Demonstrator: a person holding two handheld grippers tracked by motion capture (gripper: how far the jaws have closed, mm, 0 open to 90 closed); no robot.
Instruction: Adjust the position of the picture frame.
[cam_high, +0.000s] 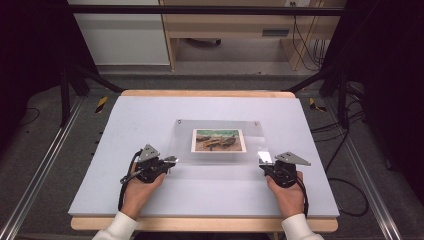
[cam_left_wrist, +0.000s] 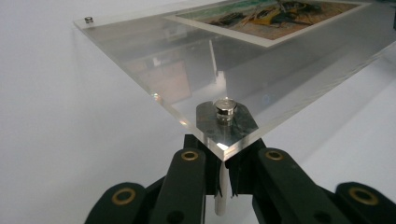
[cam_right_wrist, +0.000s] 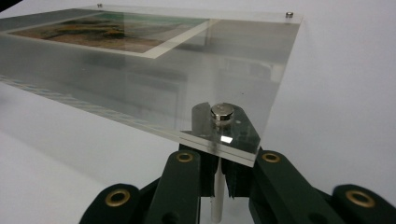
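Frame at centre of high view, picture inside. I have left gripper and right gripper clamped on near corner posts; lift or move not done.

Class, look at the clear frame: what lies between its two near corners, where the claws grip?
Bare clear plastic of the frame; the picture sits farther back, as the high view shows.

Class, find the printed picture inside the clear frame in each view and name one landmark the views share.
High view: the printed picture lies at the table's centre, between the two grippers.
Left gripper view: top right.
Right gripper view: top left.
Shared landmark: the clear frame around it.
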